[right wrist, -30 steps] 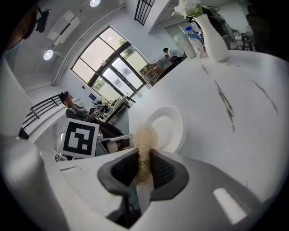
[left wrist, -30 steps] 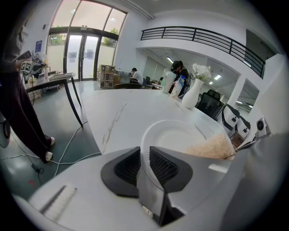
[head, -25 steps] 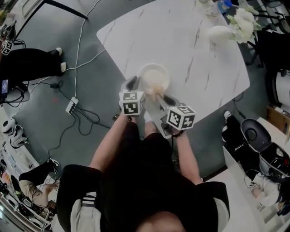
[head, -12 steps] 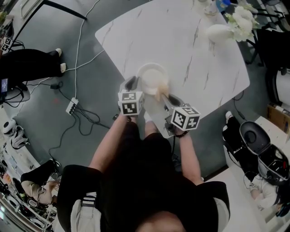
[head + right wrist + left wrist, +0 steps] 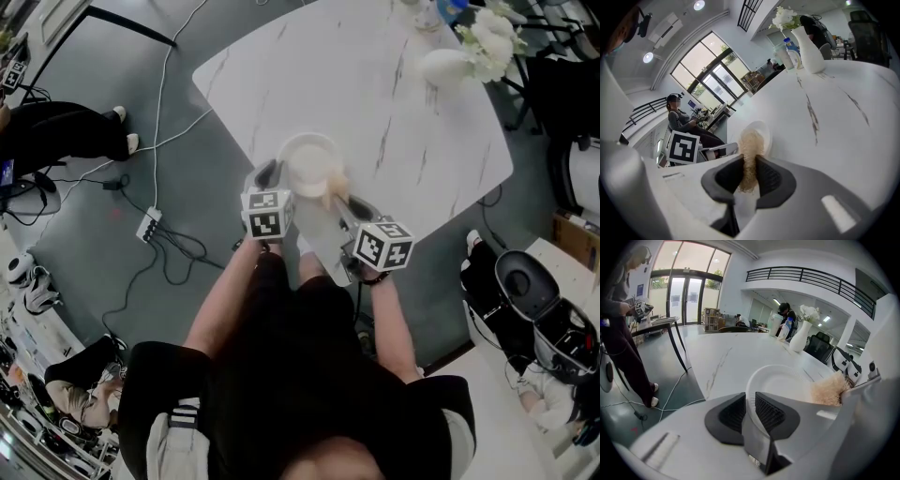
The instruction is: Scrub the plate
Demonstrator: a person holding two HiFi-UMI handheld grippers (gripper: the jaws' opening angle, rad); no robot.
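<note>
A white paper plate (image 5: 307, 157) lies near the front edge of the white marble table (image 5: 394, 112). My left gripper (image 5: 277, 176) is shut on the plate's near left rim; in the left gripper view its jaws (image 5: 749, 403) pinch the plate (image 5: 780, 383). My right gripper (image 5: 336, 199) is shut on a tan fibrous scrubber (image 5: 332, 182) that touches the plate's near right side. Seen from the right gripper view, the scrubber (image 5: 751, 149) runs out between the jaws (image 5: 750, 165) onto the plate (image 5: 764, 132). The scrubber (image 5: 828, 389) also shows at the right in the left gripper view.
A white vase with flowers (image 5: 452, 64) and a bottle (image 5: 450, 9) stand at the table's far right. Cables and a power strip (image 5: 148, 223) lie on the grey floor to the left. People are at the far left (image 5: 66, 131). A dark chair (image 5: 530, 274) is at the right.
The right gripper has drawn the scrubber slightly to the right and towards me, across the plate to its near right side. The left gripper keeps its hold on the rim.
</note>
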